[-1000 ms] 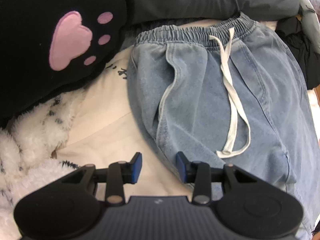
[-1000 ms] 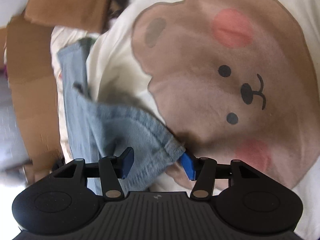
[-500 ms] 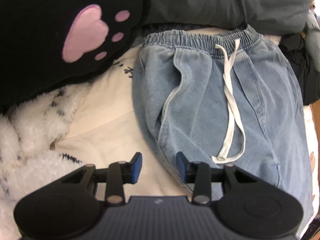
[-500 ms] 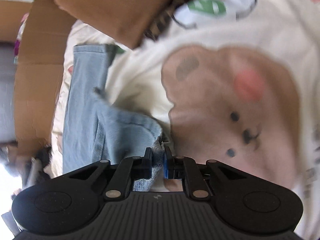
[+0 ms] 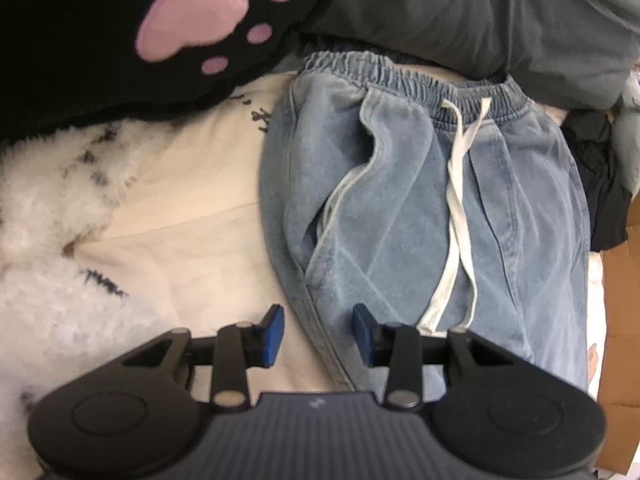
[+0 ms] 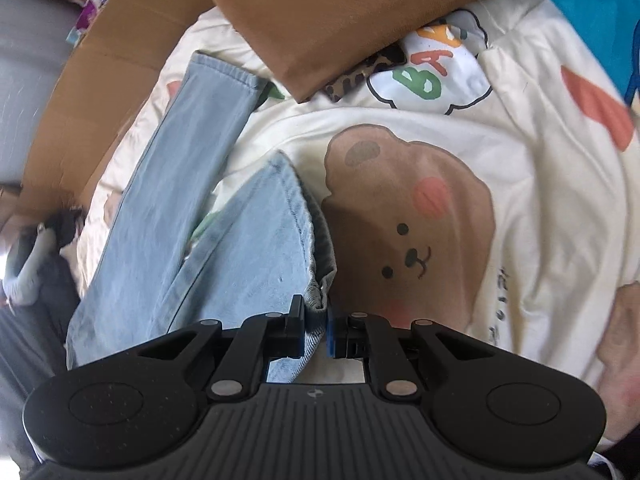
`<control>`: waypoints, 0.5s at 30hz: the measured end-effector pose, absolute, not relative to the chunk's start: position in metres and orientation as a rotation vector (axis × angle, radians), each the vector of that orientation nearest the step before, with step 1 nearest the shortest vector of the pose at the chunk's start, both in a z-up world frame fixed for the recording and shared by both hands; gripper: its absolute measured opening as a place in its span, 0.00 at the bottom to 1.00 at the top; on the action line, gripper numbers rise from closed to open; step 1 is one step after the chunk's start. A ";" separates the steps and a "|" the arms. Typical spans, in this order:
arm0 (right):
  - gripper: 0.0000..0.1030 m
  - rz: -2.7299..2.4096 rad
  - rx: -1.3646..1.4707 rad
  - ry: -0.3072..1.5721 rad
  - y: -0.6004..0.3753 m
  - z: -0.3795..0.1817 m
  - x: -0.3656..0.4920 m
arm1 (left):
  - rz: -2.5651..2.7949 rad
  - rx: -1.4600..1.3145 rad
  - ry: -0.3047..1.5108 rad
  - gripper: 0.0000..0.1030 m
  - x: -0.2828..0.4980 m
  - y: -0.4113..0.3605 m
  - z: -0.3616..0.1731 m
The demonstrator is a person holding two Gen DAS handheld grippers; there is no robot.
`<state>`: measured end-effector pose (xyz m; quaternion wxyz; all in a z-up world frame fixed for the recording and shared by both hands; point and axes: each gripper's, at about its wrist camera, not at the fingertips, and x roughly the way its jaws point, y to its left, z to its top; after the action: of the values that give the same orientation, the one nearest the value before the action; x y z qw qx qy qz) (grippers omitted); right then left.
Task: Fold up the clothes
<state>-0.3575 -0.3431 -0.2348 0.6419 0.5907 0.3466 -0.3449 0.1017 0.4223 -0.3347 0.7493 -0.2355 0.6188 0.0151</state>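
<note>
Left tool (image 5: 318,330): blue pads spread wide with nothing between them; the side seam of the jeans (image 5: 432,216) runs up through the gap, so it seems lined up to take that edge.
Fluffy white fabric (image 5: 52,208): left of the left tool, shaggy pile with dark flecks.
Black plush (image 5: 80,40): ahead and left of it, dark fleece carrying a pink paw patch.
Jeans, waist end: straight ahead of the left tool, lying flat, pale washed denim, gathered elastic band farthest away.
Drawstring (image 5: 456,208): flat white cord trailing from the waistband back toward the tool's right finger.
Grey garment (image 5: 480,16): beyond the waistband, smooth, loosely folded.
Far leg (image 6: 192,152): ahead and left of the right tool (image 6: 314,330), flat on the bedding, hem at the far end.
Right tool: clamped on the bunched hem of the near leg (image 6: 264,240), probably to carry it over for a fold.
Bear sheet (image 6: 420,216): right of that tool, soft cream cloth, brown face print.
Cardboard (image 6: 344,12): far ahead, stiff and matte.
</note>
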 end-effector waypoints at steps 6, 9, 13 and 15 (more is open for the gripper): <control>0.08 -0.807 1.307 0.808 -0.334 -0.206 -0.373 | 0.035 -0.521 1.319 0.41 0.099 0.420 -0.339; 0.08 -0.804 1.289 0.817 -0.332 -0.193 -0.377 | 0.016 -0.540 1.298 0.41 0.095 0.423 -0.336; 0.08 -0.804 1.274 0.834 -0.330 -0.182 -0.379 | -0.008 -0.560 1.257 0.41 0.089 0.429 -0.329; 0.08 -0.804 1.269 0.836 -0.329 -0.178 -0.378 | -0.009 -0.578 1.234 0.41 0.084 0.434 -0.326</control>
<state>-0.3781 -0.3290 -0.1780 0.6528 0.5591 0.3686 -0.3541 0.0837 0.4342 -0.3261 0.7767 -0.2669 0.5704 -0.0043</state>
